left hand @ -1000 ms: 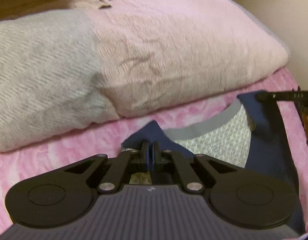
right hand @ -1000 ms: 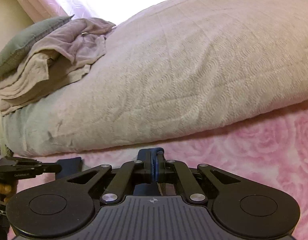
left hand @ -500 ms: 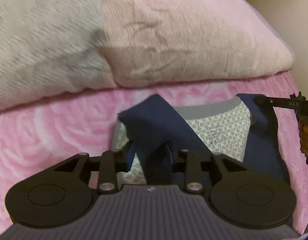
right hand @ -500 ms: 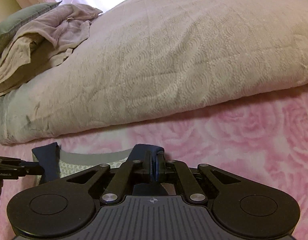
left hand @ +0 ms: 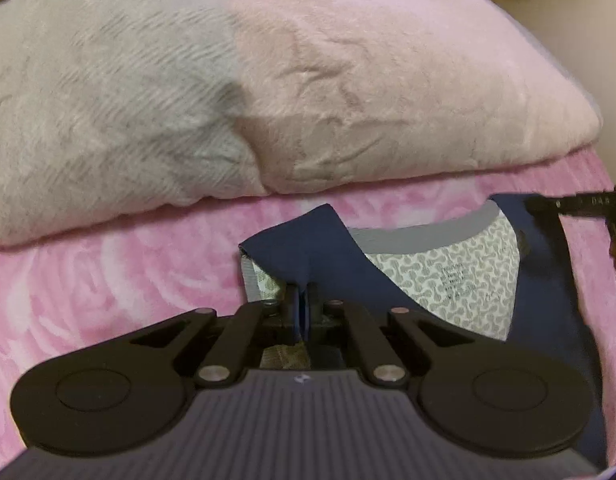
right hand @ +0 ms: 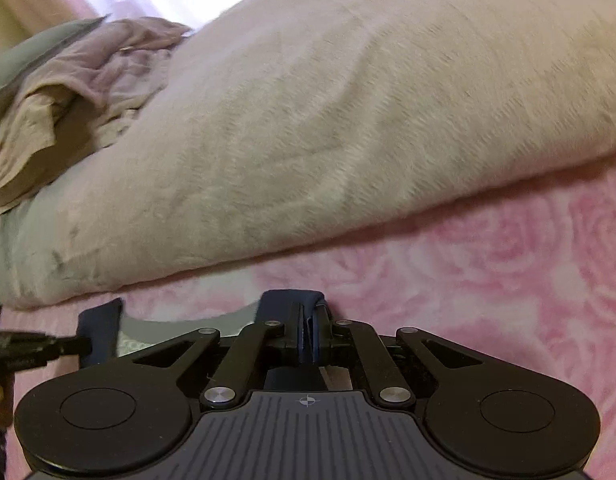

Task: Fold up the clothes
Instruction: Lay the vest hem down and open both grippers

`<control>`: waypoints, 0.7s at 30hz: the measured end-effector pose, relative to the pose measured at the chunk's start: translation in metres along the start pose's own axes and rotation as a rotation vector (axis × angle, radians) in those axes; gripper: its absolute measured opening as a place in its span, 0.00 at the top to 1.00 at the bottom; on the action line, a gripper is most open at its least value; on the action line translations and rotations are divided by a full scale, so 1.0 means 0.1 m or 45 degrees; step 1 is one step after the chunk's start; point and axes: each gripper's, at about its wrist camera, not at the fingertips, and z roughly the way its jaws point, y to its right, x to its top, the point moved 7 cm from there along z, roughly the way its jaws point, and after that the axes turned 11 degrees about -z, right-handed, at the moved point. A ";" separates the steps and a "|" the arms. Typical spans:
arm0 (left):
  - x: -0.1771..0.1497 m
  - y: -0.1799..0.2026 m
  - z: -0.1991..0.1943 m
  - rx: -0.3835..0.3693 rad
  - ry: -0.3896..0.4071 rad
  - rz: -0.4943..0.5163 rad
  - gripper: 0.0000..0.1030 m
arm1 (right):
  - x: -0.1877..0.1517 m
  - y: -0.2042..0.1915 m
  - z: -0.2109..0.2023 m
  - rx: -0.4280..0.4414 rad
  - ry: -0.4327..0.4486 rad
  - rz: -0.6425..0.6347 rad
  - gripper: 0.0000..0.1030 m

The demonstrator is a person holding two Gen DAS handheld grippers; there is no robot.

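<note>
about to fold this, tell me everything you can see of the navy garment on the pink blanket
The navy garment is soft, smooth-looking dark blue fabric with a grey neckline band and a white lining with a small grey repeating print and printed label text. It lies on the pink rose-patterned blanket, in front of the bulky folded duvet. A navy flap is turned over the neckline. The left gripper is shut on that flap; the right gripper is shut on another navy edge.
</note>
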 end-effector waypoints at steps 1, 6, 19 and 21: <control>0.00 -0.01 -0.01 0.006 0.013 -0.007 0.98 | 0.00 0.03 -0.02 -0.016 0.006 0.025 0.98; -0.03 0.04 -0.02 0.019 0.009 0.024 0.96 | 0.05 0.20 -0.26 -0.066 0.126 0.111 0.23; -1.01 -0.10 -1.02 0.125 -0.017 0.179 0.84 | -1.43 -0.42 -1.17 0.017 -0.065 -0.084 0.23; -1.37 -0.08 -1.14 0.144 -0.078 0.244 0.82 | -1.78 -0.50 -1.35 0.032 -0.107 -0.073 0.23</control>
